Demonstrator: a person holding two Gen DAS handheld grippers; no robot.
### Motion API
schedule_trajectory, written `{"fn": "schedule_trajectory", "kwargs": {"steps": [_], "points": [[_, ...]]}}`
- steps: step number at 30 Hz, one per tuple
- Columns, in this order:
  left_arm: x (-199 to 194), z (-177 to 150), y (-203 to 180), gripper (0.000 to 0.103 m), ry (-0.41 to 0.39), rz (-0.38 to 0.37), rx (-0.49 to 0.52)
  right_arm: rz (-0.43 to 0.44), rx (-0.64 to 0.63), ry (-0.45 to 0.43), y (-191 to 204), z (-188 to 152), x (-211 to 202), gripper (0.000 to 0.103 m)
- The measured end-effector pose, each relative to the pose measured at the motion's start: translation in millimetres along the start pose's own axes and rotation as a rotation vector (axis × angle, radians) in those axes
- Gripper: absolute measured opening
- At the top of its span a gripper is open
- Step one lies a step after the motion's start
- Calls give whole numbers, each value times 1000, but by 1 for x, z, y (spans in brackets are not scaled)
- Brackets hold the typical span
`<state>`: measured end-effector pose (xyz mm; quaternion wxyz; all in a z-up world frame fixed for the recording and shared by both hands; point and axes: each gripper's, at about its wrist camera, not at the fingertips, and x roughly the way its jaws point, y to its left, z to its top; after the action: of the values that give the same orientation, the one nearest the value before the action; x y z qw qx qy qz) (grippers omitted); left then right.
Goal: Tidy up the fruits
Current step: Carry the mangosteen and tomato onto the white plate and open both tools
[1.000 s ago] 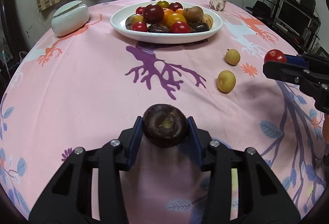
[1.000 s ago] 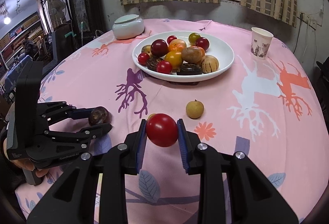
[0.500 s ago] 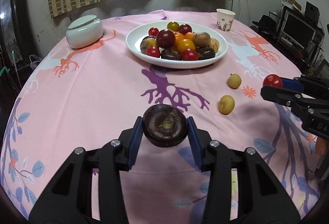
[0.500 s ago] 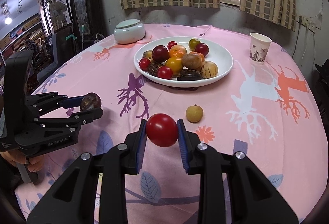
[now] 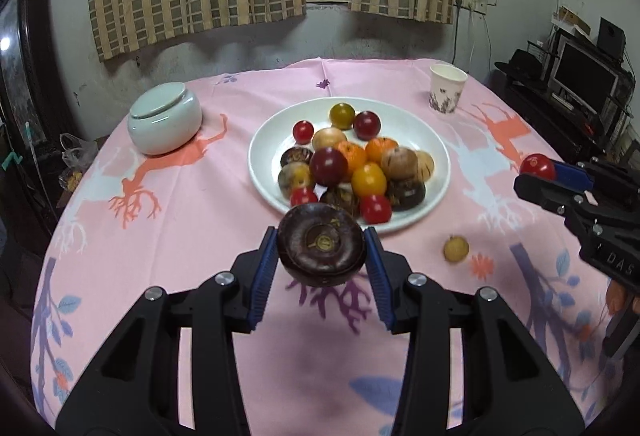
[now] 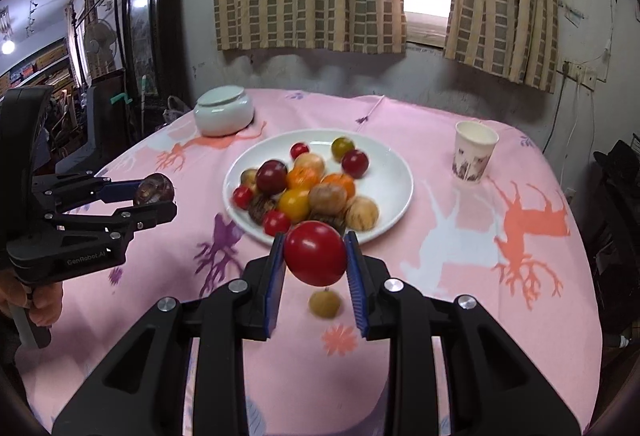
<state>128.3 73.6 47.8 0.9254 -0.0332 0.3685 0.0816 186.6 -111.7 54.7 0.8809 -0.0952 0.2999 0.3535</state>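
**Both tongs loaded, held above the table short of the plate**

On my far left, a pale lidded jar (image 5: 165, 117) sits on the pink tablecloth (image 5: 200, 228). My left tongs (image 5: 322, 250) are clamped on a dark brown, flattish round fruit (image 5: 322, 250), one blue pad against each side, and hold it clear of the cloth just in front of the near rim of the white plate (image 5: 434, 147). The plate, at mid-table, is heaped with red, orange, yellow and brown fruit. To its right a small yellow fruit (image 5: 456, 248) lies alone on the cloth, near a printed orange flower. Farther back on the right stands a paper cup (image 5: 447, 87). My right tongs (image 6: 315, 254) are closed tight on a red tomato (image 6: 315, 254), also lifted off the cloth; from their camera the small yellow fruit shows below, between the fingers, with the plate just beyond. A hand (image 6: 38, 302) grips the left tool's handle.
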Motion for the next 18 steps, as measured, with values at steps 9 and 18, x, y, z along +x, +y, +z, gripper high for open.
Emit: {"fn": "schedule_trajectory", "kwargs": {"steps": [9,18], "points": [[63,35,3,44,24,35,-44,-56,48,20,-16,31,80,30],[105,41,6,44,60,64,-54,-48,93,55,-18,41,130,30]]}}
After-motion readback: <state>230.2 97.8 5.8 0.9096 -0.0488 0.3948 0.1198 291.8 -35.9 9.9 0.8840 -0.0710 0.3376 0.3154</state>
